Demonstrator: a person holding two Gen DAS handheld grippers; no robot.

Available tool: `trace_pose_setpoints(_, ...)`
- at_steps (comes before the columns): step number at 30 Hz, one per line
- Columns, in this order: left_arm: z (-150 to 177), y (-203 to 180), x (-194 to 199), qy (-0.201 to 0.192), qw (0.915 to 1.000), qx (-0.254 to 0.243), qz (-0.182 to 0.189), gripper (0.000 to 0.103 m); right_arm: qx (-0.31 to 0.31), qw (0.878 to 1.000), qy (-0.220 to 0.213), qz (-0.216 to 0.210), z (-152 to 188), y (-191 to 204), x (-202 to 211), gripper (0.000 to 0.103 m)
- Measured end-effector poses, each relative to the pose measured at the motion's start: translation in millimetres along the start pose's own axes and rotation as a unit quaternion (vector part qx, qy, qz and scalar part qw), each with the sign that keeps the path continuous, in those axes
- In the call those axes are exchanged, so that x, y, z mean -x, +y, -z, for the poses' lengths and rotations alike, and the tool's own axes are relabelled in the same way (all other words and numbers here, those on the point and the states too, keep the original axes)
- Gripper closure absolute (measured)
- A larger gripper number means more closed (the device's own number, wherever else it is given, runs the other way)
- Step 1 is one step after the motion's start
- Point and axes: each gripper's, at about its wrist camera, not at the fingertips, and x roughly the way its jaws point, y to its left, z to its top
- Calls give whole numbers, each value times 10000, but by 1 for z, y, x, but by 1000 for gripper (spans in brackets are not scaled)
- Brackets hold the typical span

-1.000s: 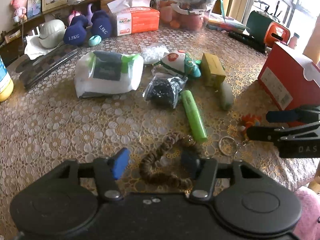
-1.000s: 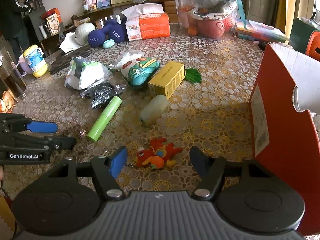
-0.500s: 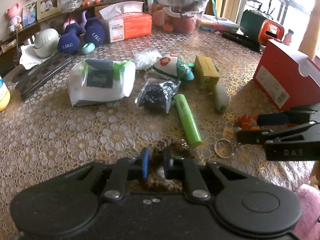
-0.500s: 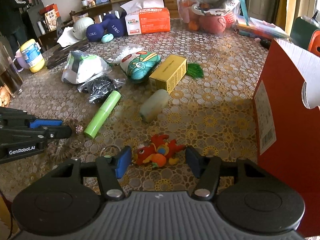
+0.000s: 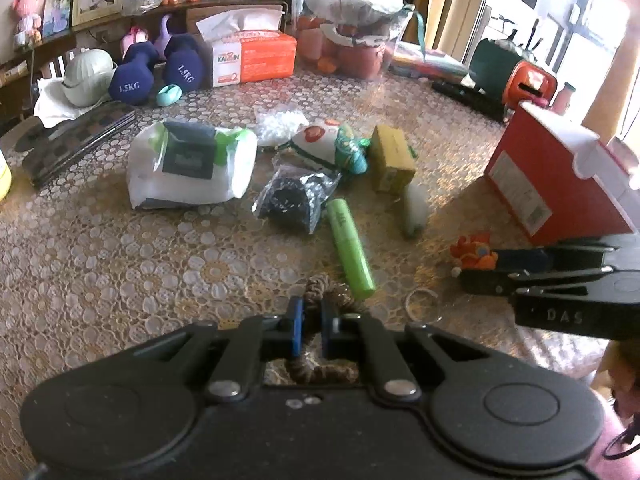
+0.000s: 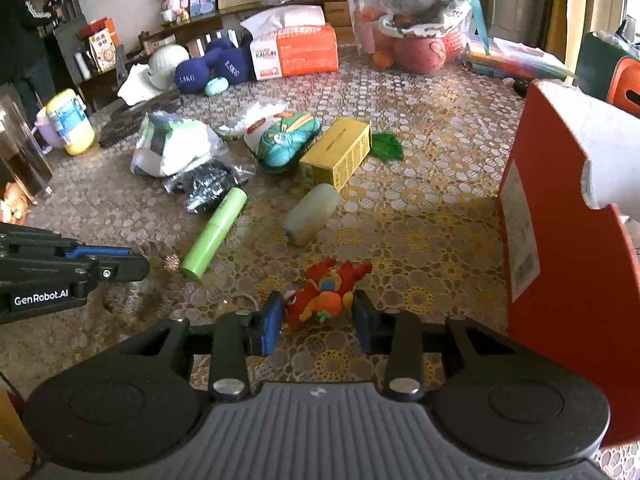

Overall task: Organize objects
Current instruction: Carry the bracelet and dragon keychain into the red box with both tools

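- So far nothing shows as sorted: every loose item lies out on the table (image 6: 420,208), none seen inside the red box (image 6: 568,240). Judged as the first pick, both hands at once.
- Nearest, left side: left gripper (image 5: 311,330) is clenched on the brown braided scrunchie (image 5: 320,286). Blue pads pinch one strand; the rest loops out ahead of and beneath the fingers, resting on the table, well away from the red box.
- Right gripper (image 6: 316,322) straddles the red plush toy (image 6: 324,294); jaws closing, toy between them. Left pad (image 6: 270,320) at or touching the toy's edge; right pad looks a sliver apart. Not a firm grasp yet. Toy sits on the table, near the red box's lower corner.
- A metal key ring (image 5: 422,304) lies beside the toy on the side away from the red box; whether it is attached, cannot tell.
- Farther from the red box: green tube (image 6: 214,236) and pale bottle (image 6: 312,216), both lying flat.
- Beyond these: yellow carton (image 6: 336,152), teal pouch (image 6: 288,142), black bagged item (image 6: 208,188), white packet (image 6: 172,148).
- Left to do, in my judgement: lift both held items, move them toward the red box, then clear the remaining pile.
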Motion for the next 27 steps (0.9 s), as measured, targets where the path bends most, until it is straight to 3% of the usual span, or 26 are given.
trace_pose_setpoints(14, -21, -30, 54, -195, 9967, 111, 780, 97, -34, 9989, -348, -320, -2, -5, 81, 67)
trace_pose_setpoints(27, -48, -96, 93, -355, 9920, -405, 1143, 97, -263, 9973, -627, -261, -13, -45, 162, 67)
